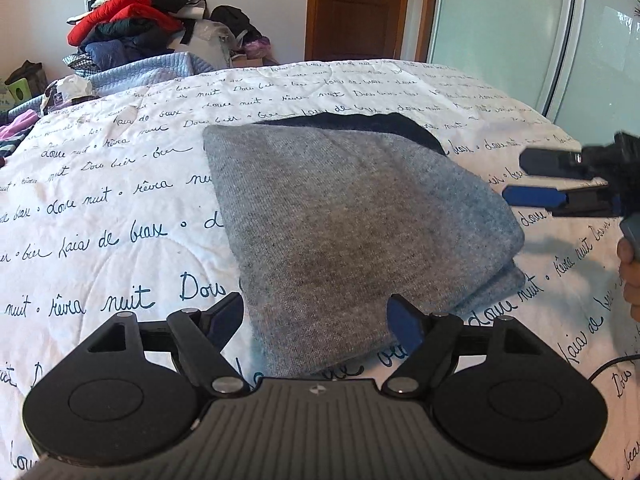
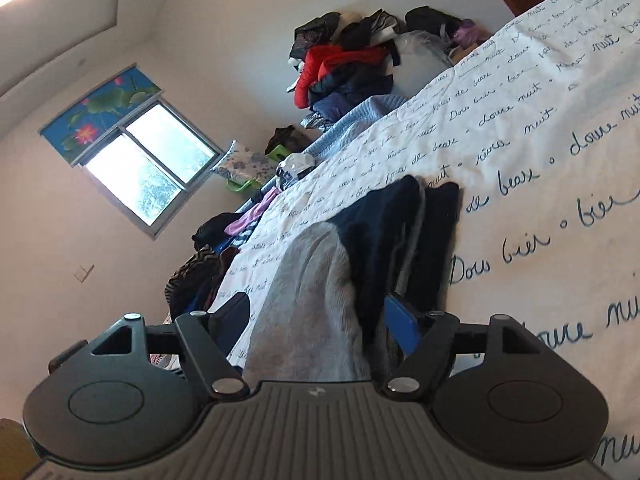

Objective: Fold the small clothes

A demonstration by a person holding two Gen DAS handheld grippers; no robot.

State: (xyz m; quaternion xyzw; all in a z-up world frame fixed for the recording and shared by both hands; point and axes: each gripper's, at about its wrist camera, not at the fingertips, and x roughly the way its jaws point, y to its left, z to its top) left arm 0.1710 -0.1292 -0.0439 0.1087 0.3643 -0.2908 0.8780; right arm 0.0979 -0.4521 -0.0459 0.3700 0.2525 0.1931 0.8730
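A folded grey knit garment (image 1: 340,220) with a dark navy part (image 1: 360,122) at its far end lies on the white bedspread (image 1: 100,200) printed with script. My left gripper (image 1: 316,320) is open over the garment's near edge, and its pads do not press on the cloth. My right gripper (image 1: 536,178) is rolled on its side just off the garment's right edge, open with nothing between its fingers. In the right wrist view the right gripper (image 2: 316,320) looks along the grey fold (image 2: 312,280) and the navy layers (image 2: 392,232).
A heap of mixed clothes (image 1: 128,24) sits past the bed's far left, on a pale blue quilt (image 1: 148,72). More clothes (image 1: 16,128) lie at the left edge. A wooden door (image 1: 356,8) and glass panels (image 1: 500,20) stand behind. A person's hand (image 1: 630,280) is at the right.
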